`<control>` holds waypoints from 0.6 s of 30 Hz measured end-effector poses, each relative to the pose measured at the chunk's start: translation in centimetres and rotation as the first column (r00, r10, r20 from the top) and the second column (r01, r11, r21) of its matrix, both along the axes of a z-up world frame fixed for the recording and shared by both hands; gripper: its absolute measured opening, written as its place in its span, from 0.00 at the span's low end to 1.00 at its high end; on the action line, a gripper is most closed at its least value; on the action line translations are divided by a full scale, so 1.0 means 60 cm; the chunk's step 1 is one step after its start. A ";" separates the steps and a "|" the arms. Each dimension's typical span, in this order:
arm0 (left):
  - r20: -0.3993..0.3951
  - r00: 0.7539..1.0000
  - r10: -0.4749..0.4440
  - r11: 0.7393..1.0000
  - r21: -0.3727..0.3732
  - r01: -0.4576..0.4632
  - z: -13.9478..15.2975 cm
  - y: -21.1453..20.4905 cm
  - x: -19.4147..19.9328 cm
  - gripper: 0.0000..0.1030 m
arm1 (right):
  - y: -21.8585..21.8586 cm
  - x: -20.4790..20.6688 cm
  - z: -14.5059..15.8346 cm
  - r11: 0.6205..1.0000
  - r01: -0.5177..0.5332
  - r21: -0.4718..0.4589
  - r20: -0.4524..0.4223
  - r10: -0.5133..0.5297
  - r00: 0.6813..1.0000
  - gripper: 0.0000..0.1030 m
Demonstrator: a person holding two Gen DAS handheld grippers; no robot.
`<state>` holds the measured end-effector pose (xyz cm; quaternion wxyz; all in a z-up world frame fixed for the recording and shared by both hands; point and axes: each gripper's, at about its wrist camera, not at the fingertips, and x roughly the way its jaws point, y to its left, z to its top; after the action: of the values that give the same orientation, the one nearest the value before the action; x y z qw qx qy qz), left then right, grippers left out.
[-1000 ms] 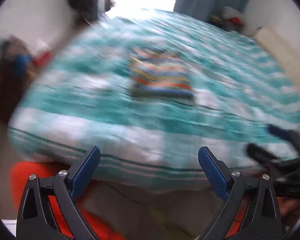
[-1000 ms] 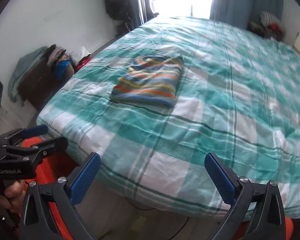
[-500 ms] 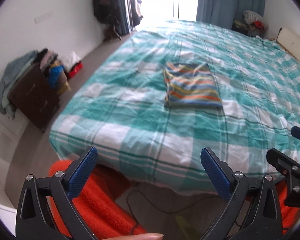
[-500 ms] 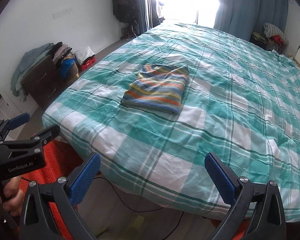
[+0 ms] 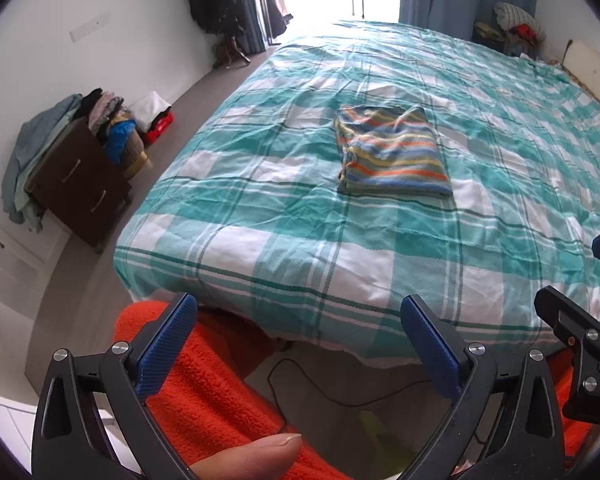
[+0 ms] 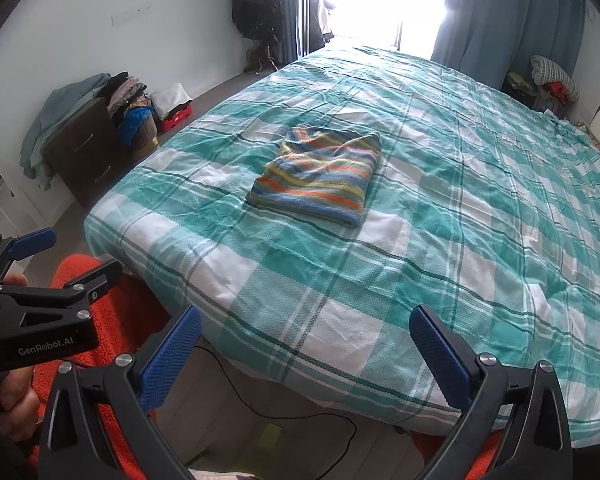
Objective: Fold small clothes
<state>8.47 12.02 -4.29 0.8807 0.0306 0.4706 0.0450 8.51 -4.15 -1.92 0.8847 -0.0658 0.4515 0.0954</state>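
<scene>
Both views are steadying after earlier blur. Left hand-held gripper (image 5: 298, 342) and right hand-held gripper (image 6: 305, 354) are hanging wide open, empty, off the bed (image 5: 300, 264) edge; striped garment (image 5: 392, 156), apparently folded, is lying mid-bed.

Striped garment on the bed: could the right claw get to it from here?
Probably yes. The right claw is open and empty, back at the bed's near edge; only bare checked bedspread lies between it and the folded striped garment.
</scene>
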 end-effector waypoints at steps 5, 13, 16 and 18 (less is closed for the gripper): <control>-0.002 1.000 0.003 1.000 0.003 -0.003 0.002 -0.003 -0.002 0.98 | 0.002 -0.003 0.007 1.000 -0.003 -0.009 0.003 0.003 1.000 1.00; 0.004 1.000 -0.005 1.000 0.019 0.005 0.011 -0.006 -0.003 0.98 | -0.005 -0.002 0.010 1.000 0.005 -0.017 -0.008 -0.005 1.000 1.00; 0.000 1.000 -0.008 1.000 0.017 0.008 0.014 -0.006 -0.002 0.98 | -0.006 -0.003 0.011 1.000 0.006 -0.020 -0.009 -0.007 1.000 1.00; 0.001 1.000 -0.008 1.000 0.018 0.008 0.015 -0.007 -0.002 0.98 | -0.007 -0.004 0.012 1.000 0.008 -0.023 -0.007 -0.008 1.000 1.00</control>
<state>8.33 11.63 -3.40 0.8807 0.0401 0.4697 0.0457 8.29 -4.59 -1.20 0.8827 -0.0739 0.4560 0.0869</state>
